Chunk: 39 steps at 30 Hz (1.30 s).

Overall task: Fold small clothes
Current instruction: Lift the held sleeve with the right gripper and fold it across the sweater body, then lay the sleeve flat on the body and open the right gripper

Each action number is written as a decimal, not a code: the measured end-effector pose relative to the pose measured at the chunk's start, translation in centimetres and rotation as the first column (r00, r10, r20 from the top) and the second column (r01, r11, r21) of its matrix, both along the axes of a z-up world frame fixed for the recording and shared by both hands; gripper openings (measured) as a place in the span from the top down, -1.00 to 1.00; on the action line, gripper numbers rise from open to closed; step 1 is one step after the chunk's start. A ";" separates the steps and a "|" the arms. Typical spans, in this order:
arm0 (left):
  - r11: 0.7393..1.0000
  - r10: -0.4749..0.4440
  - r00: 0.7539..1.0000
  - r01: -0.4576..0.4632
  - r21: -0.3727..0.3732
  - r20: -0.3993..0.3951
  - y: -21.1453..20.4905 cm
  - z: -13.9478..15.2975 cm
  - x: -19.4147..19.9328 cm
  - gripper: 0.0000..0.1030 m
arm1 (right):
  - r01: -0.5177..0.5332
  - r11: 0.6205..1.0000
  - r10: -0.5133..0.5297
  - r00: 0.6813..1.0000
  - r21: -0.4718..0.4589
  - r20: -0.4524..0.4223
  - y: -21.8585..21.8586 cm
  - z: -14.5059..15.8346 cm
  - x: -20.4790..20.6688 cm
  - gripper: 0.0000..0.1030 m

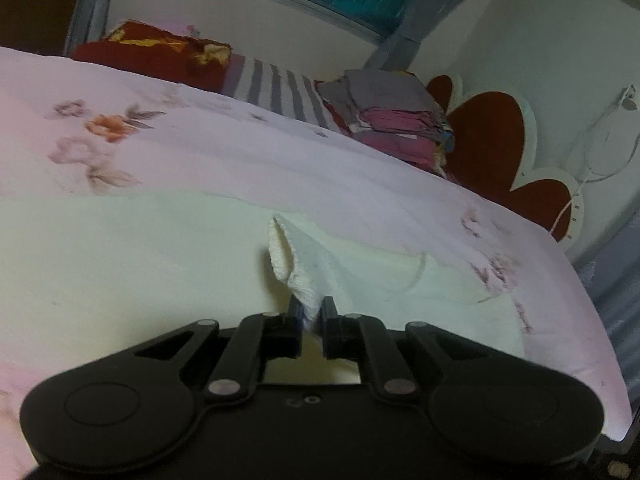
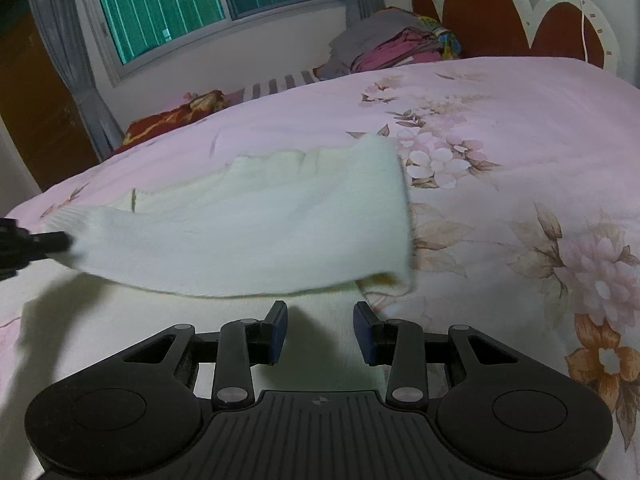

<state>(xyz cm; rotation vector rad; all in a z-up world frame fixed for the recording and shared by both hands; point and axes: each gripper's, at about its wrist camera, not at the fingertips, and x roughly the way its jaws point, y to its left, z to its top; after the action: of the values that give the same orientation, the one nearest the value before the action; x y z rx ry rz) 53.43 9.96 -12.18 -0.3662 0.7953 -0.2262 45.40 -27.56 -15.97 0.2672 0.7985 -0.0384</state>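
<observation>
The left gripper (image 1: 311,312) pinches a corner of the cream knit garment (image 2: 256,224), lifting it off the bed (image 2: 500,92). The right gripper (image 2: 320,332), spread and empty, hovers just short of the garment's near edge; grip there, keeping it taut.

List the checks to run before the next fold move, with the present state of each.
1. Left gripper pinching the cream garment at its edge: ok, cloth sits between the closed fingers.
2. Right gripper free to take a second hold: ok, open, nothing between the fingers.
3. Right gripper over the garment: ok, cream cloth lies under and ahead of it.
4. Garment lying flat: not ok, one part is lifted and draped over the rest.
5. Bedspread around the garment free of clutter: ok, the clothes pile sits far back by the headboard.
6. Far edges lined up: cannot tell, the lifted part hides them.
</observation>
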 end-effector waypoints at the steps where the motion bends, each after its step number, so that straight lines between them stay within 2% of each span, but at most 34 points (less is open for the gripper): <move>1: 1.000 0.004 1.000 -0.004 0.008 -0.004 0.5 0.0 0.0 0.84 | 0.003 1.000 -0.003 1.000 -0.001 -0.001 0.0 0.0 0.2 0.27; 13: 0.999 0.037 0.999 -0.036 0.039 -0.014 2.1 -1.3 -0.1 0.84 | 0.016 0.999 -0.016 1.000 -0.040 -0.022 -0.1 -0.1 0.0 0.27; 15: 0.998 0.030 0.999 -0.029 0.057 -0.021 2.1 -1.8 -0.1 0.84 | 0.019 1.000 -0.019 1.000 -0.016 -0.009 -0.6 0.2 -0.3 0.27; 17: 0.998 0.028 0.999 -0.026 0.055 -0.034 2.2 -2.4 0.0 0.81 | 0.024 1.000 -0.023 0.999 -0.011 0.046 -0.8 1.2 -1.0 0.27; 18: 0.998 0.033 0.998 -0.030 0.059 -0.050 2.4 -2.7 0.2 0.65 | 0.029 0.999 -0.028 0.997 -0.015 0.070 -0.8 1.7 -1.2 0.50; 19: 0.996 0.052 0.997 -0.048 0.069 -0.058 2.6 -2.8 0.1 0.55 | 0.026 1.000 -0.025 0.996 -0.014 0.083 -0.8 2.0 -1.2 0.92; 20: 0.995 0.075 0.996 -0.071 0.077 -0.048 2.9 -2.6 -0.1 0.41 | 0.024 1.000 -0.023 0.996 -0.013 0.082 -0.7 2.1 -0.9 0.96; 21: 0.989 0.109 0.994 -0.107 0.107 -0.015 3.1 -2.1 -0.7 0.12 | 0.029 0.999 -0.028 0.996 -0.019 0.082 -0.7 2.2 -0.5 0.96; 23: 0.970 0.151 0.986 -0.162 0.183 0.075 2.5 -0.8 -1.9 -0.23 | 0.021 1.000 -0.020 0.998 -0.017 0.067 -0.6 1.8 0.3 0.96; 25: 0.978 0.086 0.990 -0.105 0.182 0.110 0.9 -0.2 -2.2 -0.23 | 0.018 0.999 -0.018 1.000 -0.028 0.023 -0.5 0.9 1.3 0.96; 26: 0.976 0.034 0.993 -0.058 0.211 0.114 -0.6 -0.1 -2.1 -0.21 | 0.018 0.999 -0.018 1.000 -0.044 0.009 -0.2 0.5 1.6 0.96; 28: 0.967 -0.046 0.991 0.012 0.256 0.126 -3.1 -0.4 -1.8 -0.17 | -0.015 0.997 0.017 0.999 -0.073 0.028 1.0 0.9 1.8 0.96; 30: 0.966 -0.095 0.988 0.062 0.252 0.122 -5.1 -1.2 -1.5 -0.18 | -0.062 0.996 0.065 0.997 -0.056 0.050 2.6 1.3 2.1 0.96; 32: 0.963 -0.120 0.989 0.094 0.254 0.089 -6.2 -2.3 -1.1 -0.18 | -0.113 0.993 0.116 0.992 -0.043 0.052 4.3 1.0 2.5 0.96; 35: 0.956 -0.086 0.994 0.064 0.288 0.065 -5.1 -3.4 -1.2 -0.14 | -0.173 0.984 0.174 0.984 -0.049 0.027 5.1 0.1 2.8 0.96; 36: 0.958 -0.068 0.995 0.045 0.283 0.073 -3.8 -3.6 -1.5 -0.11 | -0.164 0.984 0.166 0.986 -0.062 0.032 4.4 0.1 2.5 0.96; 39: 0.959 -0.049 0.996 0.025 0.284 0.078 -1.9 -3.3 -1.8 -0.04 | 0.030 0.998 -0.028 0.999 -0.057 0.037 -0.8 -0.1 1.4 0.96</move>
<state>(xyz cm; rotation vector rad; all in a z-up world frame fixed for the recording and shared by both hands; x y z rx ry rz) 51.61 8.07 -15.50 -0.0712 0.7391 -0.1591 46.80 -28.31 -16.04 0.2243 0.7559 -0.0839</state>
